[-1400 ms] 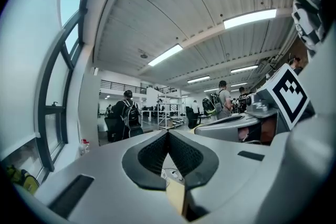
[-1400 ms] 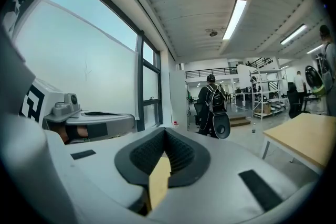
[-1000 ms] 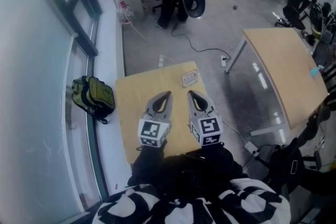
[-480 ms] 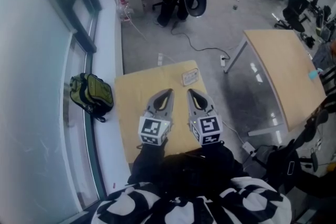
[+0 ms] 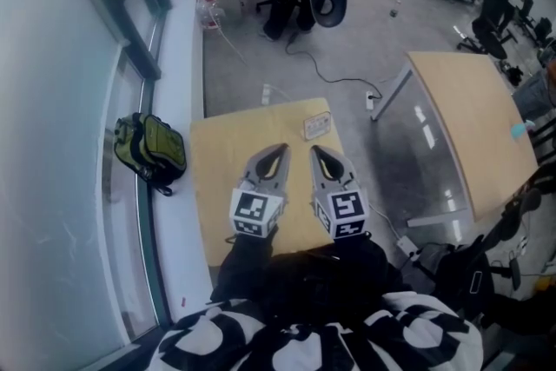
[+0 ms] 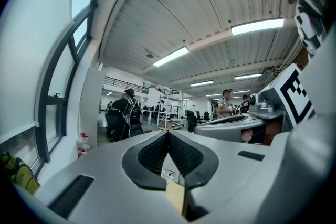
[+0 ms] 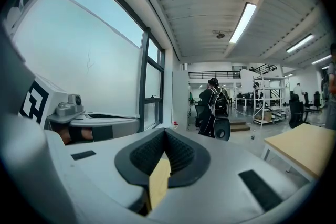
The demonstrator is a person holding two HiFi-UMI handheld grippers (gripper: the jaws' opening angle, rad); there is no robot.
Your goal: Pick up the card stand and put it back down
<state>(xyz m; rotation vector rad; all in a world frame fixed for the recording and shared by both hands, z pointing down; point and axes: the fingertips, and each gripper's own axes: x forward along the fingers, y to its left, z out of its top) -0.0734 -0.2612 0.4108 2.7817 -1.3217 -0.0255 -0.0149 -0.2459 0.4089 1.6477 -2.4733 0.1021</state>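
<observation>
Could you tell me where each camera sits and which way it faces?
Head view: on the head, steeply down onto table, card stand, left tool, right tool, patterned clothing.
Left gripper view: on the left tool, along its shut jaws; right tool alongside.
Right gripper view: on the right tool, along its shut jaws; left tool alongside.
Shared: both gripper views show a person with a backpack.

Black sleeves (image 5: 248,261) and a black-and-white patterned top (image 5: 304,339) are worn. The left gripper (image 5: 279,155) and right gripper (image 5: 314,153) are shelled in light grey and lined with black textured pads (image 6: 181,152). A black-and-white marker cube (image 5: 254,215) is carried on each.
</observation>
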